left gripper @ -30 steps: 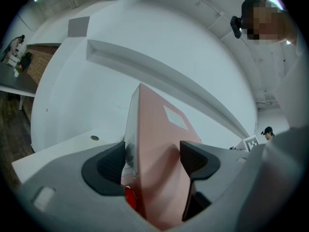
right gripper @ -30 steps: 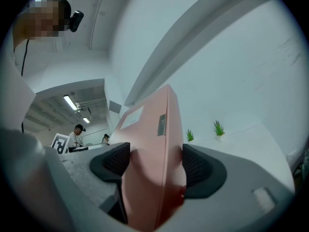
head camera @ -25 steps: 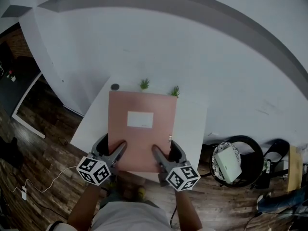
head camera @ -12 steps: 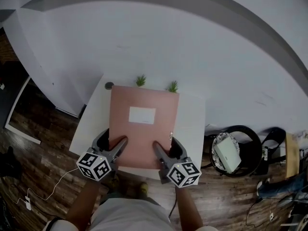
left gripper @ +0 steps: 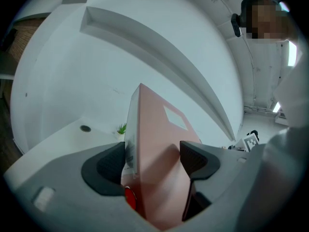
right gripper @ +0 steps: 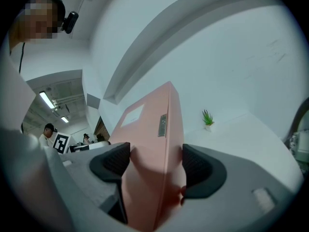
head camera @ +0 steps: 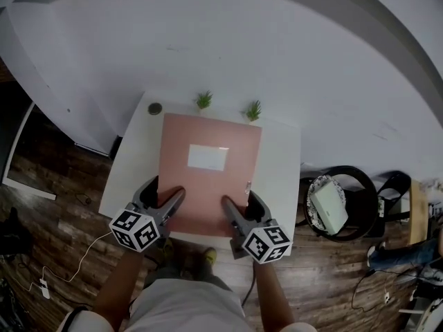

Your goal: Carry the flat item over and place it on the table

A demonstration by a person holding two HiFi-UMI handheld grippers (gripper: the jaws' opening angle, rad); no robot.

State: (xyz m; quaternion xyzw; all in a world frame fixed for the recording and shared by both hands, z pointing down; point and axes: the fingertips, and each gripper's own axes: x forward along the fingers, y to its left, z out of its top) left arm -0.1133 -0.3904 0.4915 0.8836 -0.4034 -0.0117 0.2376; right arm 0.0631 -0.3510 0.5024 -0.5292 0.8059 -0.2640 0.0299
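Note:
A flat pink box (head camera: 211, 171) with a white label lies level over the white table (head camera: 280, 178), and I cannot tell whether it touches the top. My left gripper (head camera: 176, 198) is shut on its near left edge and my right gripper (head camera: 227, 205) on its near right edge. In the left gripper view the pink box (left gripper: 154, 144) fills the gap of the left gripper (left gripper: 152, 161), pads on both faces. The right gripper view shows the box (right gripper: 154, 144) clamped the same way in the right gripper (right gripper: 154, 166).
Two small green plants (head camera: 203, 101) (head camera: 254, 110) and a dark round object (head camera: 155, 108) stand along the table's far edge by the white wall. A black bin (head camera: 331, 211) holding a white item sits on the wooden floor to the right.
Both grippers have carried the pink box forward, so its near edge now lies over the table's front part. The table has shifted nearer in the head view.

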